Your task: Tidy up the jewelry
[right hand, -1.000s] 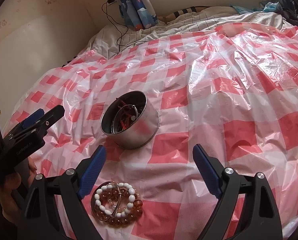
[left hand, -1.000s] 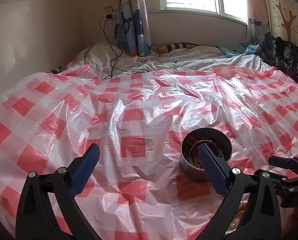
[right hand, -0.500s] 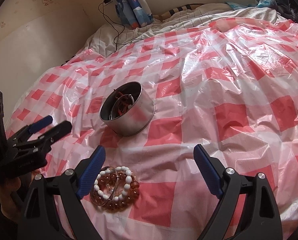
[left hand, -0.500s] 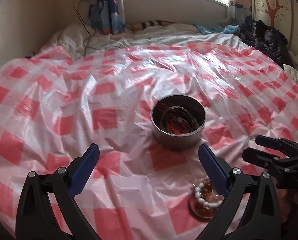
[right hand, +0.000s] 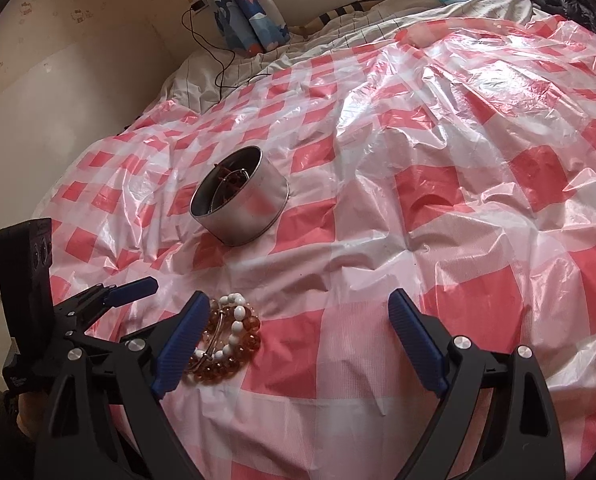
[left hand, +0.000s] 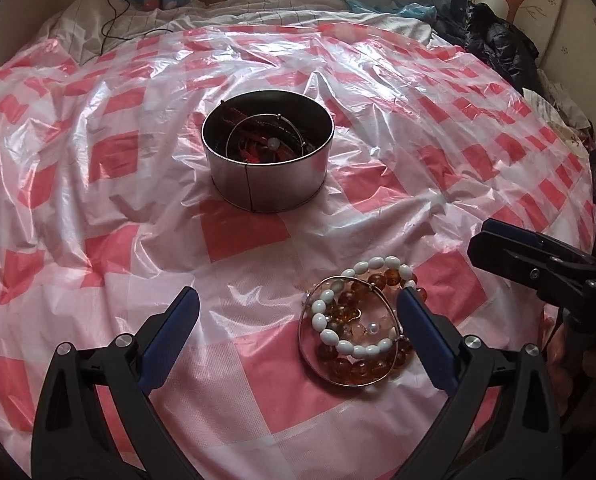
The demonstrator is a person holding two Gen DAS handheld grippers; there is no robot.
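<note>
- Jewelry pile (left hand: pixel 356 332), left wrist view: white-bead and amber-bead bracelets with a thin gold bangle lie heaped on the red-and-white checked plastic sheet (left hand: pixel 242 236) covering the bed.
- The left tool (left hand: pixel 294 322) has its jaws spread wide and holds nothing; its right blue pad (left hand: pixel 422 334) sits at the pile's right edge, and contact cannot be judged.
- A round metal tin (left hand: pixel 268 156) stands upright beyond the pile, well apart from it, with bangles and red cords inside.
- The right tool (left hand: pixel 510 250) enters from the right edge.
- Right wrist view: the pile (right hand: pixel 230 340) lies just beside the left blue pad (right hand: pixel 182 342) of the right tool (right hand: pixel 298 336), whose jaws are spread wide and empty.
- The tin (right hand: pixel 240 204) stands farther up the sheet (right hand: pixel 458 184).
- The left tool (right hand: pixel 126 292) shows at lower left.
</note>
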